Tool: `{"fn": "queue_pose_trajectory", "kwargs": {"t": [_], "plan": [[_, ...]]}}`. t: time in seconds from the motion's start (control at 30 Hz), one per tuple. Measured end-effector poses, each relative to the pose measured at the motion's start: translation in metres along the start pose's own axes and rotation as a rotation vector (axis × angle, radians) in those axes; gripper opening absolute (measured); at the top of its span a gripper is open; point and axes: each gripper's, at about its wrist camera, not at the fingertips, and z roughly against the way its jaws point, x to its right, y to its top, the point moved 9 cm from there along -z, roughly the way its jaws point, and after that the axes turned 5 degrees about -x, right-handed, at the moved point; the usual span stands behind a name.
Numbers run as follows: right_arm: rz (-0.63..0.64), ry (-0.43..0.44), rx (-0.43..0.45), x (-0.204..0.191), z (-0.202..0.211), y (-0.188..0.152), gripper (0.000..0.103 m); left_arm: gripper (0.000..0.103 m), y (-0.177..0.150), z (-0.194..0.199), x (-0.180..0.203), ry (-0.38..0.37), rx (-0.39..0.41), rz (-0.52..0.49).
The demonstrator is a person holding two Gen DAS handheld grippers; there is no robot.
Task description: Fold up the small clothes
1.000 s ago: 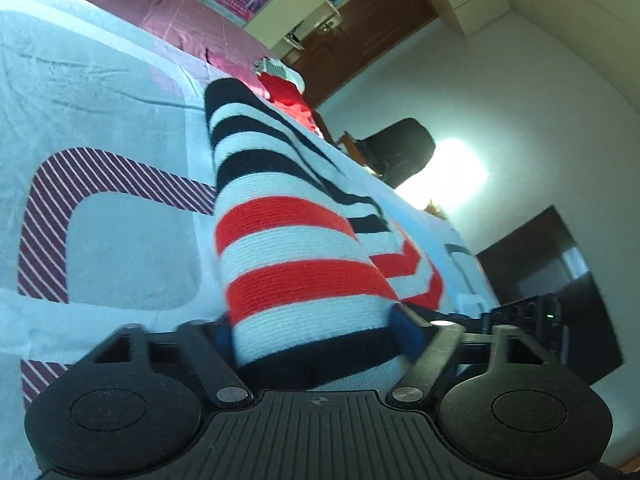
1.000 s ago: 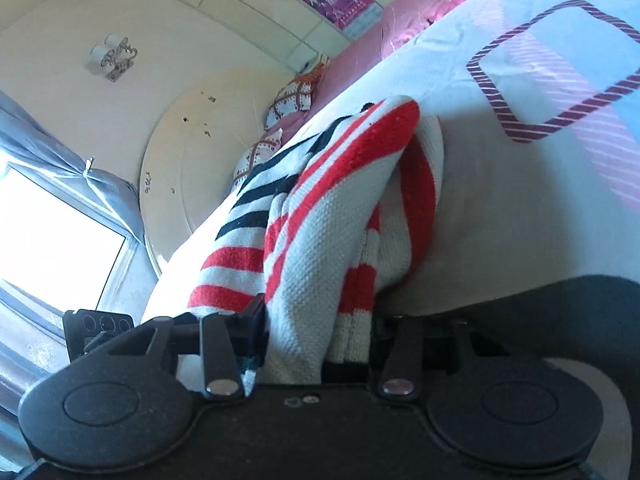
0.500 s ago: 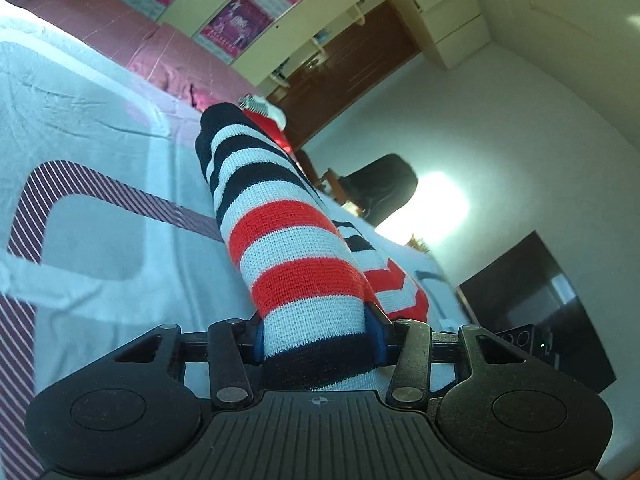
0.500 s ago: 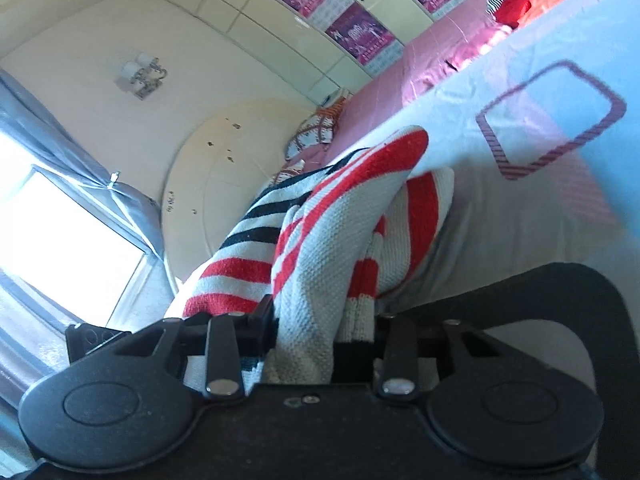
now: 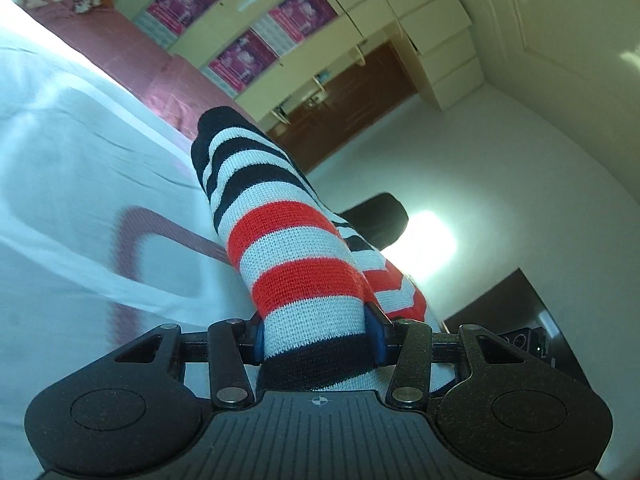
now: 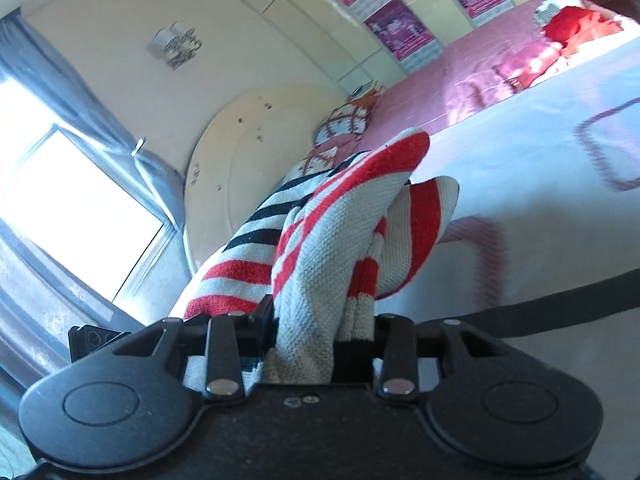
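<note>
Striped garment [image 5: 296, 264] lifted higher off bedsheet [image 5: 80, 184] than before, left gripper [image 5: 316, 336] and right gripper [image 6: 316, 332] jaws clamped tighter on it

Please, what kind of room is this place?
Most likely a bedroom: a bed with a patterned white sheet, a round headboard with pillows beside it, and cream wardrobe doors.

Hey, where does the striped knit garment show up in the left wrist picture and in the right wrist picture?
Left wrist: the striped garment runs up the centre from the left gripper, which is shut on it.
Right wrist: it rises at centre from the right gripper, also shut on it.
Shared landmark: the purple posters on the pale wall panels.
</note>
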Motion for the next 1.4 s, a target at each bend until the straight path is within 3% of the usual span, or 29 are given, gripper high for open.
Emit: {"fn": "queue_pose_trajectory", "kwargs": {"t": [0.27, 0.57, 0.73, 0.8, 0.87, 0.97, 1.03, 1.17, 1.33, 1.4], "plan": [[0.01, 0.044, -0.064, -0.064, -0.091, -0.022, 0.037, 0.046, 0.03, 0.089, -0.066, 0.063, 0.048, 0.029], [0.006, 0.08, -0.125, -0.107, -0.171, -0.051, 0.037, 0.046, 0.047, 0.156, -0.139, 0.112, 0.074, 0.062], [-0.02, 0.097, -0.186, -0.113, -0.216, -0.077, 0.037, 0.047, 0.039, 0.18, -0.185, 0.19, 0.079, 0.105], [-0.041, 0.081, -0.221, -0.108, -0.233, -0.092, 0.041, 0.049, 0.032, 0.188, -0.205, 0.262, 0.069, 0.125], [-0.08, 0.059, -0.204, -0.097, -0.235, -0.098, 0.042, 0.051, 0.028, 0.201, -0.212, 0.264, 0.101, 0.143], [-0.114, 0.009, -0.112, -0.089, -0.207, -0.088, 0.045, 0.055, 0.025, 0.224, -0.211, 0.327, 0.152, 0.125], [-0.048, -0.059, -0.059, -0.095, -0.183, -0.076, 0.032, 0.055, 0.023, 0.234, -0.2, 0.355, 0.173, 0.075], [0.182, -0.075, -0.033, -0.148, -0.147, -0.076, 0.025, 0.055, 0.029, 0.232, -0.159, 0.452, 0.182, -0.127], [0.495, -0.09, -0.113, -0.203, -0.137, -0.115, 0.022, 0.055, 0.012, 0.209, -0.12, 0.517, 0.121, -0.352], [0.566, -0.137, -0.154, -0.2, -0.144, -0.129, 0.012, 0.055, 0.001, 0.202, -0.119, 0.527, 0.079, -0.371]]}}
